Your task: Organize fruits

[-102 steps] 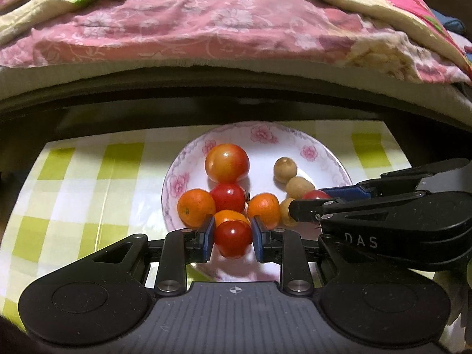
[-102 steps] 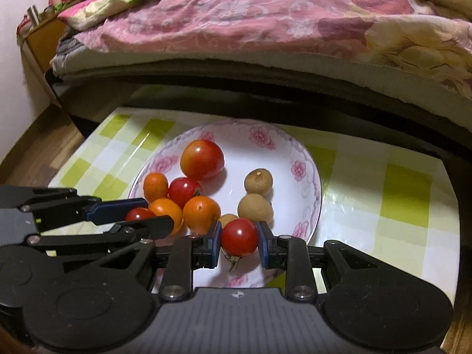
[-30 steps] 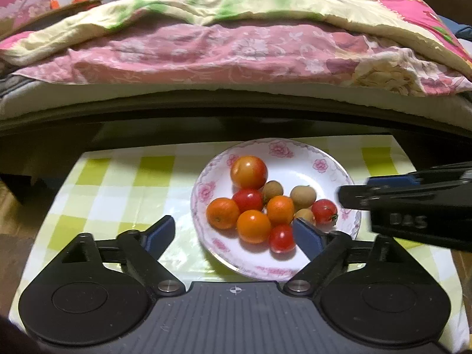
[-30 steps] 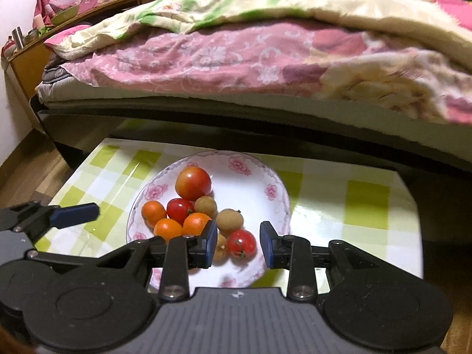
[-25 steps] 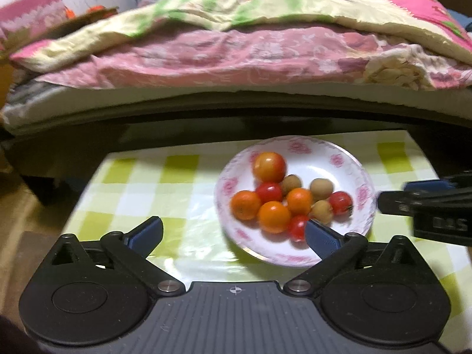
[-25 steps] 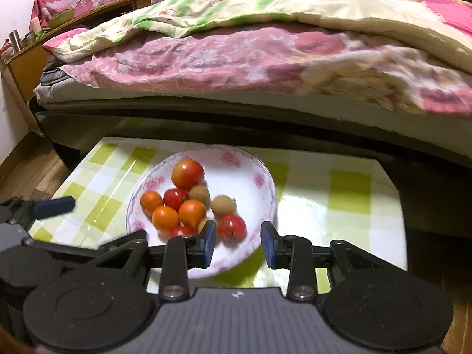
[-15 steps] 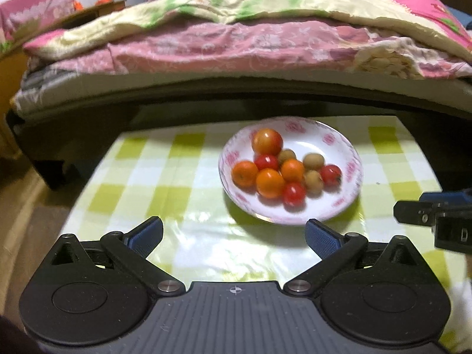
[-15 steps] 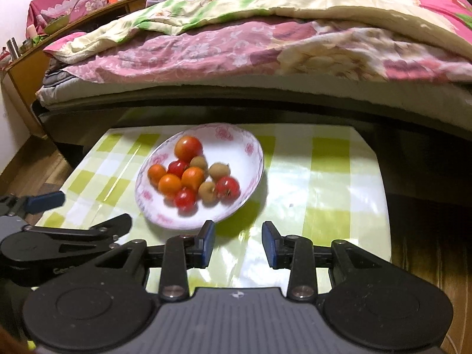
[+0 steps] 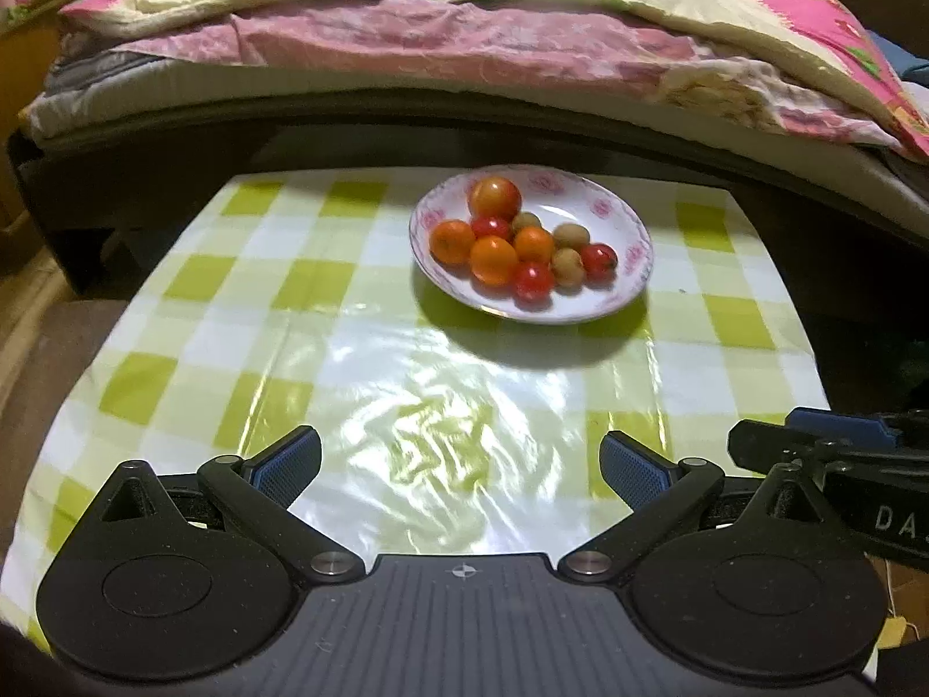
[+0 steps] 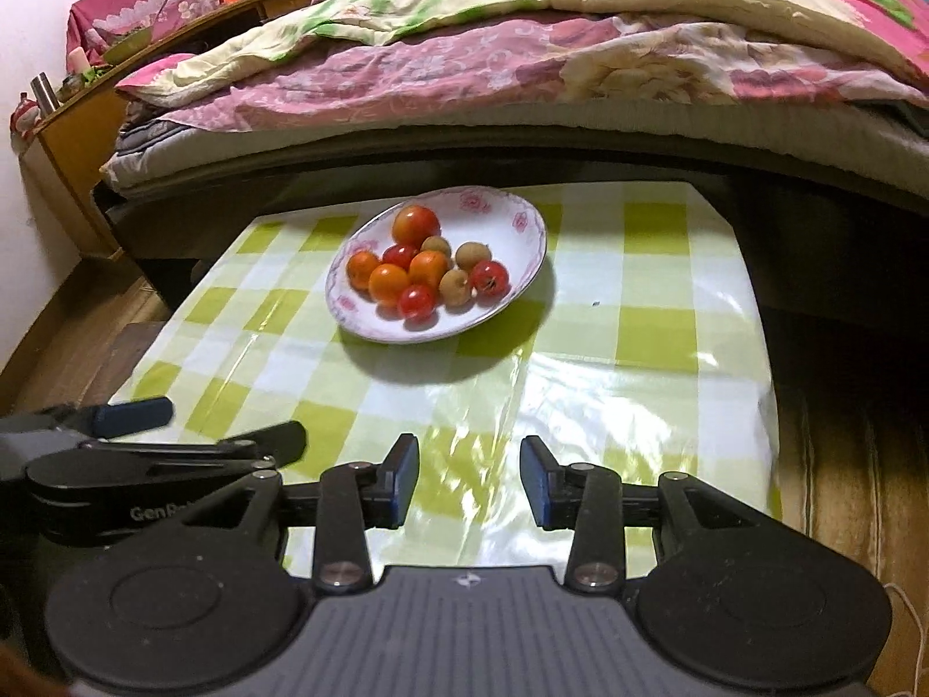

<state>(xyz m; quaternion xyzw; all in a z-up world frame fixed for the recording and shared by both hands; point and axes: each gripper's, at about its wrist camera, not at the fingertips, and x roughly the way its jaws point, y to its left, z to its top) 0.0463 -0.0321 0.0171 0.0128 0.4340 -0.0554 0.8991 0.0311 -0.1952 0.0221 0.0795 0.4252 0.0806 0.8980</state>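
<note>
A white plate with pink flowers [image 9: 630,221] [image 10: 525,221] sits at the far side of the checked table. It holds a large tomato [image 9: 494,197] [image 10: 416,223], small red tomatoes, orange mandarins and brown longans, all bunched together. My left gripper [image 9: 461,467] is wide open and empty, well back from the plate over the near table. My right gripper [image 10: 469,482] is open and empty, also near the front edge. Each gripper shows at the side of the other's view.
The table wears a glossy green-and-white checked cloth [image 9: 360,348] [image 10: 638,302]. A bed with pink and yellow quilts [image 9: 464,40] runs behind it. A wooden shelf with small items [image 10: 87,93] stands at the far left. Wooden floor lies on both sides.
Both grippers have let go of their red tomatoes, which now lie on the plate, and both have pulled back toward the near edge of the table. The left jaws opened wide.
</note>
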